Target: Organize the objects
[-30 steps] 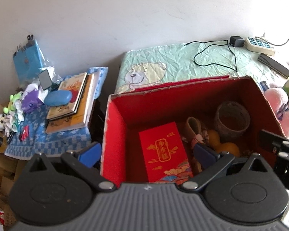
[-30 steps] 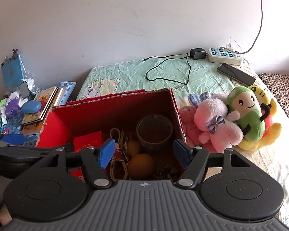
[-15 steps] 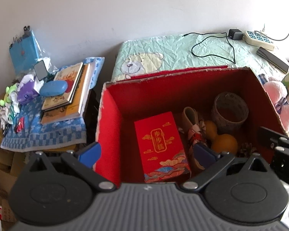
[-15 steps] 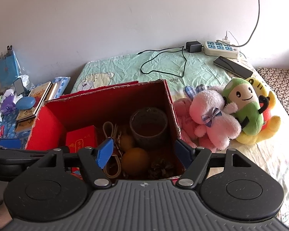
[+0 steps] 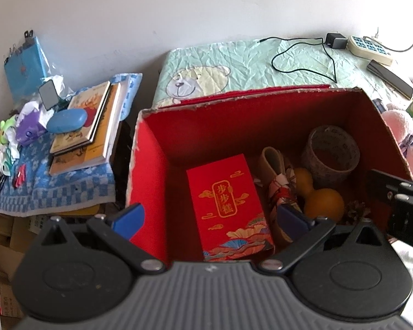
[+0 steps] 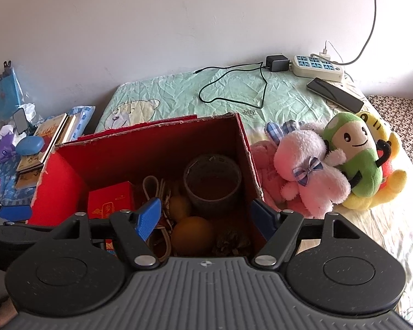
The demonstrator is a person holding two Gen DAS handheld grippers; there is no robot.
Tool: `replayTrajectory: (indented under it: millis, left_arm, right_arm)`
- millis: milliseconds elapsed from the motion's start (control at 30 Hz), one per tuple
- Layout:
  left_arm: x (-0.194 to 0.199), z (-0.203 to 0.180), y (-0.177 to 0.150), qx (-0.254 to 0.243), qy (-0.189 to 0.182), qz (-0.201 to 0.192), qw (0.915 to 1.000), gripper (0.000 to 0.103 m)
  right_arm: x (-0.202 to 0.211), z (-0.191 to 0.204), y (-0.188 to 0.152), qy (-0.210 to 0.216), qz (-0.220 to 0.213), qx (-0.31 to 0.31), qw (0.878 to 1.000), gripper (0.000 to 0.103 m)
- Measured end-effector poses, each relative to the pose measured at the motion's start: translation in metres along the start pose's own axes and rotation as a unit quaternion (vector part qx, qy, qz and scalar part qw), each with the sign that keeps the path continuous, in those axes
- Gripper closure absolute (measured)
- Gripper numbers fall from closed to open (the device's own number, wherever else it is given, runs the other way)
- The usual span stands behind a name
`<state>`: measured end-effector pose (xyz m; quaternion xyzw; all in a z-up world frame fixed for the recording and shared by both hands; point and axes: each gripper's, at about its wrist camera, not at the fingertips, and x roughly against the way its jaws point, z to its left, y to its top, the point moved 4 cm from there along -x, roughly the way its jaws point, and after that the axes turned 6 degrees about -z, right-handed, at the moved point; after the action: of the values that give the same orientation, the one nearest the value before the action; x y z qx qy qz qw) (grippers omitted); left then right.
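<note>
red cardboard box on the bed, stiff, bulky. inside: red packet flat, light, slippery, best pinched at an edge; woven cup by its rim; orange round, firm, likely to roll. left gripper wide apart, empty; right gripper just opened further to full spread, nothing between.

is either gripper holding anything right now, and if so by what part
Nothing is held. The left gripper and right gripper both hang open over the red box; the right jaws have just been opening, with nothing between them.

gold Chinese characters 步步糕 in a vertical panel on the red packet lying in the red box, other print unreadable
</note>
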<state>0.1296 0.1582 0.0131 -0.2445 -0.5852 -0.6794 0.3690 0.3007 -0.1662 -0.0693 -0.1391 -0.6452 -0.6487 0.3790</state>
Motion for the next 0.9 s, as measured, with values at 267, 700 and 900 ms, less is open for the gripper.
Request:
replayTrajectory:
  millis: [267,700,900]
  left_arm:
    - [-0.010,0.000,-0.001,0.008,-0.013,0.005,0.9999,0.001]
    - [-0.013,0.000,-0.005,0.014,0.003,0.008,0.9999,0.001]
    - [-0.013,-0.003,-0.006,0.012,0.009,0.009,0.9998,0.001]
  right_arm:
    - [-0.006,0.002,-0.002,-0.001,0.007,0.001,1.000,0.028]
    - [-0.014,0.000,-0.003,0.019,0.015,-0.003,1.000,0.028]
    - [-0.013,-0.003,-0.004,0.023,0.013,-0.003,1.000,0.028]
